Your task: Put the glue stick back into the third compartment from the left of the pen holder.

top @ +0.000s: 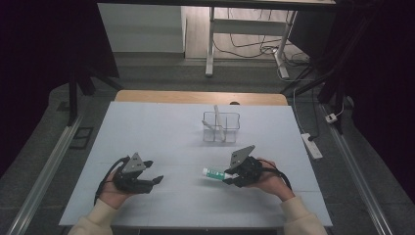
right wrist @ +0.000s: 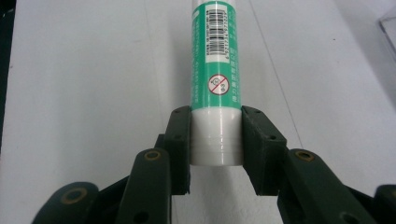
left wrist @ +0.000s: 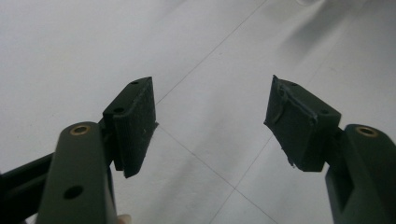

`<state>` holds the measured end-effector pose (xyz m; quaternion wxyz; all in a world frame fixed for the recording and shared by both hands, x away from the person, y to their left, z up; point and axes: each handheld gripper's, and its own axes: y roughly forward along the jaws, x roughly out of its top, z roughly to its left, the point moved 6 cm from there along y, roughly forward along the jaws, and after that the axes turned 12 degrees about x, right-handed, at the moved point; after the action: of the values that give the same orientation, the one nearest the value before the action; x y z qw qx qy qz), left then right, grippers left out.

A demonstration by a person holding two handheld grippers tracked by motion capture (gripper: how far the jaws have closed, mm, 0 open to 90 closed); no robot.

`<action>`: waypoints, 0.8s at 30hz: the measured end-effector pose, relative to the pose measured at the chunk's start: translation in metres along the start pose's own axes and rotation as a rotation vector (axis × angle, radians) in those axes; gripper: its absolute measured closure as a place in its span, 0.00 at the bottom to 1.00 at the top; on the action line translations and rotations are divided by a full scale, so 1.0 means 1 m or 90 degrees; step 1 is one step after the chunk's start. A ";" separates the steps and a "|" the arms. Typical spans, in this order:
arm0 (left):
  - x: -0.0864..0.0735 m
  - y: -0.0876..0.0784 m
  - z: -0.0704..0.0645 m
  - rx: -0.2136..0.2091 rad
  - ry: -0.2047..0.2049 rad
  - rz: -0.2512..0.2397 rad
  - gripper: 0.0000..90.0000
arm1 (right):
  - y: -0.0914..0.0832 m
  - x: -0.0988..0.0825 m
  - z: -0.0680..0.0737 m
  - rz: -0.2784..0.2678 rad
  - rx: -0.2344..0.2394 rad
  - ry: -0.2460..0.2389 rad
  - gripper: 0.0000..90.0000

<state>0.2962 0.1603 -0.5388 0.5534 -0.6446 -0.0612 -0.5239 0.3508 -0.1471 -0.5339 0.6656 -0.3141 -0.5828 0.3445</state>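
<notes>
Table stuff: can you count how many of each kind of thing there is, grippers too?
Grippers: 2, the left gripper open over bare table, the right gripper shut on the tube
Green and white tube: 1, lying on the table
Clear bin: 1, with a pale stick-like thing leaning in it
White table: 1
Total: 5

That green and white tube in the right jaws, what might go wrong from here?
The right gripper pinches the tube only at its white end, so the long body could swing or slip out once lifted. The clear organizer already holds a stick, so the tube could knock it going in. The left gripper, open, steadies nothing.
</notes>
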 end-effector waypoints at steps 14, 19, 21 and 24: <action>0.009 0.001 -0.009 -0.014 0.015 -0.010 0.37 | -0.002 0.007 -0.005 -0.039 -0.026 0.062 0.72; 0.018 0.003 -0.016 -0.020 0.031 -0.017 0.37 | 0.001 0.010 -0.004 -0.038 -0.016 0.077 0.72; 0.022 0.005 -0.019 -0.022 0.039 -0.019 0.36 | 0.002 0.011 -0.004 -0.041 -0.013 0.079 0.72; 0.027 0.007 -0.024 -0.022 0.051 -0.019 0.36 | 0.003 0.014 -0.003 -0.043 -0.011 0.083 0.72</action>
<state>0.2981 0.1252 -0.5270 0.5364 -0.6314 -0.0397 -0.5587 0.3542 -0.1340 -0.5295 0.7104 -0.3218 -0.5515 0.2960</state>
